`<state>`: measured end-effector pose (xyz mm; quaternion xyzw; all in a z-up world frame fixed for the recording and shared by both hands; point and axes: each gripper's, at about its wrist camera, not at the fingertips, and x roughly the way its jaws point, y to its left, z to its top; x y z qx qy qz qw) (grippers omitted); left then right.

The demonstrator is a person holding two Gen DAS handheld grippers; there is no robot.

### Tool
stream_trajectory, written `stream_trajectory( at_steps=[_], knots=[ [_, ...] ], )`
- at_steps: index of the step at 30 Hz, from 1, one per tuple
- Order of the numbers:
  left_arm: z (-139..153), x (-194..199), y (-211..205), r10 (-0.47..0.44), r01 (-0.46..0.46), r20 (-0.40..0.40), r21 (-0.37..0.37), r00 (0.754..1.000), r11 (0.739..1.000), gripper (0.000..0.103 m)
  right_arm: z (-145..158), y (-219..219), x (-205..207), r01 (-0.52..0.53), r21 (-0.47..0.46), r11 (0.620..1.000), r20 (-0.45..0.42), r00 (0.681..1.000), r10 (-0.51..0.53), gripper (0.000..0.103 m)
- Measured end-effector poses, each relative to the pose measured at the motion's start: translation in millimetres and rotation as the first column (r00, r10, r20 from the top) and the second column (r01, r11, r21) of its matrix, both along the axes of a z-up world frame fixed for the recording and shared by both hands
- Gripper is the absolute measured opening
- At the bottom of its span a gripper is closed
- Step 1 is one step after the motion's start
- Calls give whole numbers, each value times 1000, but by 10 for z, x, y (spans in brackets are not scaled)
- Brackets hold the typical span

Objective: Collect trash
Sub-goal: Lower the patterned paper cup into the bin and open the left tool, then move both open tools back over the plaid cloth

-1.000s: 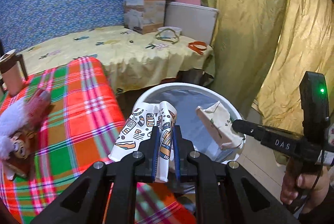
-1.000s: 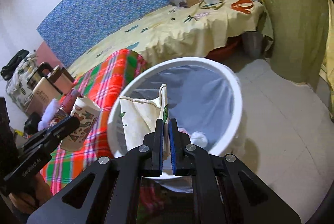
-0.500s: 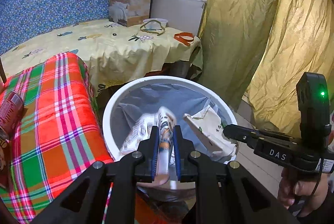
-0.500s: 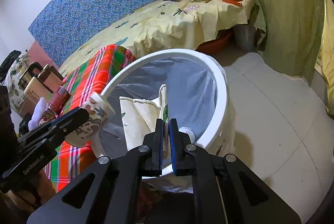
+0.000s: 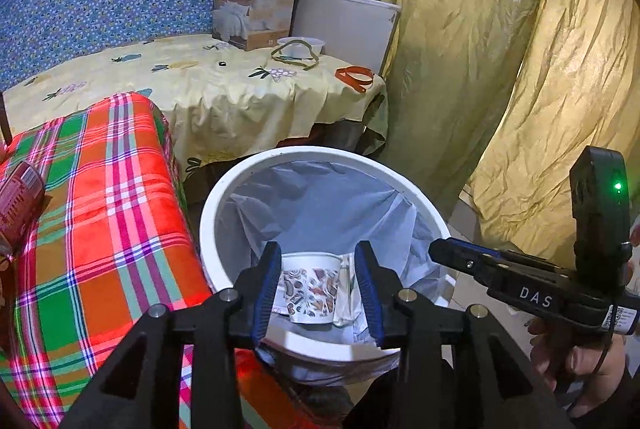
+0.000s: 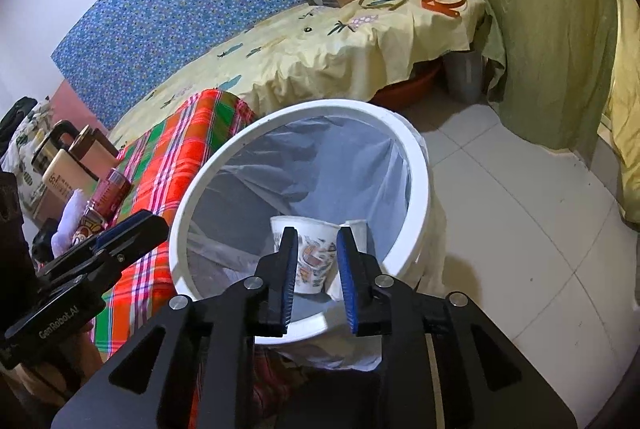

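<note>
A white bin (image 5: 208, 213) (image 6: 420, 169) with a grey liner stands on the floor below both grippers. Inside it lies a patterned paper cup (image 5: 310, 289) (image 6: 316, 257), and a crumpled white paper bag (image 5: 347, 289) (image 6: 357, 229) rests against the cup's right side. My left gripper (image 5: 316, 253) hovers over the near rim; its jaws are opening and the pads touch nothing, with the cup loose below them. My right gripper (image 6: 317, 235) is above the bin too, its jaws opening and clear of the bag. Each gripper shows in the other's view (image 5: 438, 249) (image 6: 152, 225).
A plaid red and green cloth (image 5: 100, 229) covers a surface left of the bin, with a red can (image 5: 20, 197) (image 6: 112, 189) on it. Behind is a yellow-sheeted bed (image 5: 200, 81) with a cardboard box (image 5: 252, 5). Yellow curtains (image 5: 500, 69) hang on the right above tiled floor (image 6: 520, 229). A hand (image 5: 576, 361) holds the right gripper.
Both grippers were shut, the left on the patterned cup and the right on the paper bag. Both jaws have spread apart, and cup and bag now lie in the bin.
</note>
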<state>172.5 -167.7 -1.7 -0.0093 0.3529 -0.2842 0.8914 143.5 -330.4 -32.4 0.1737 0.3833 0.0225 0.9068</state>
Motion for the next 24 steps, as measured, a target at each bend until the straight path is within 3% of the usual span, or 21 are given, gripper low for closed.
stream_trajectory(
  at_steps=[6,24],
  knots=[
    [43,-72,140,35,-35,3,-10,999,999,40,125,94,-41,-15,-35,999,38,999,16,29],
    [99,-465,771,187,-188,31,23,982,982,40,344,639,-177,-182,-106,978,96,977,192,29]
  ],
)
